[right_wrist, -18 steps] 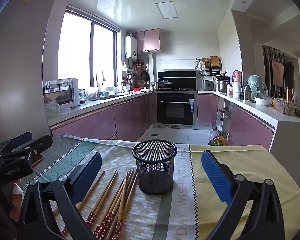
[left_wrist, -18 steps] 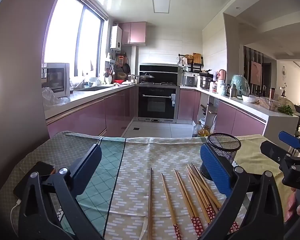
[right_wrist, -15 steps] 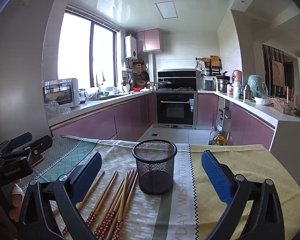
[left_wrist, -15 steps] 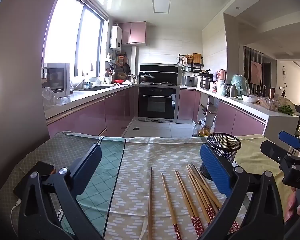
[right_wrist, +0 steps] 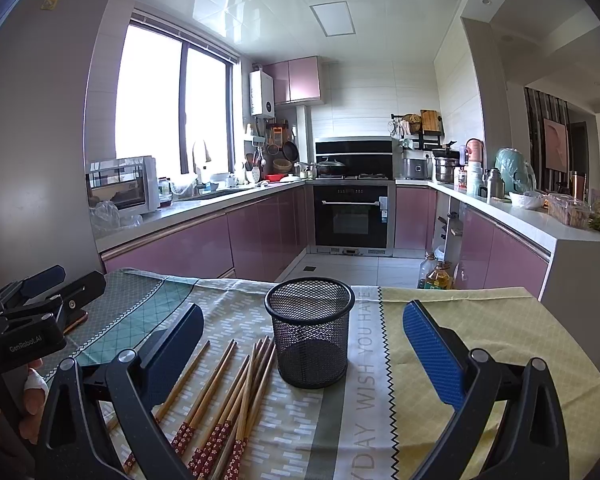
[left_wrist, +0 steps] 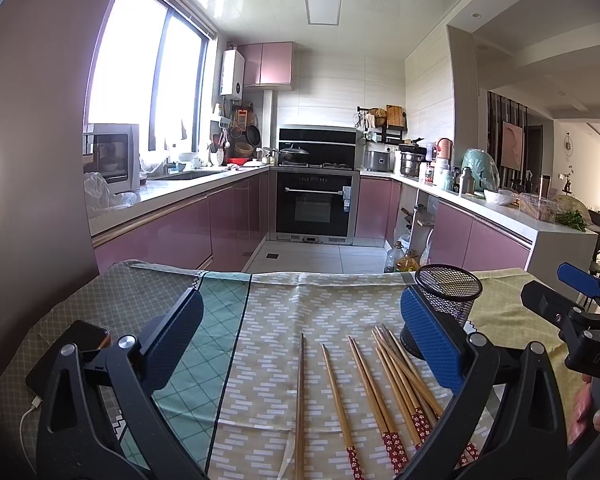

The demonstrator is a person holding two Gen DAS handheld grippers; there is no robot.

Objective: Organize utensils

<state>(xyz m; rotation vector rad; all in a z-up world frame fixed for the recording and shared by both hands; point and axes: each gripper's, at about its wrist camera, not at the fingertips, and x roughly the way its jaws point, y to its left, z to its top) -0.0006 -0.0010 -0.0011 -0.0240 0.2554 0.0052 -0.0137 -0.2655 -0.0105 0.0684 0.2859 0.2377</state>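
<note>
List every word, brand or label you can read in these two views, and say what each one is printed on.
"GenRobot.AI": on the left gripper body.
"DAS": cut off at the frame edge, on the right gripper body.
"WISH YOU HAVE" and "YDAY": on the tablecloth stripe.
Oven door sticker and wall stickers: too small to read.

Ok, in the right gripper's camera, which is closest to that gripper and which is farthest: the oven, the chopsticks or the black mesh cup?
1. Chopsticks: on the cloth, by the left finger of the right gripper.
2. Black mesh cup: just past them, standing in the middle.
3. Oven: far off, against the kitchen's back wall.
</note>
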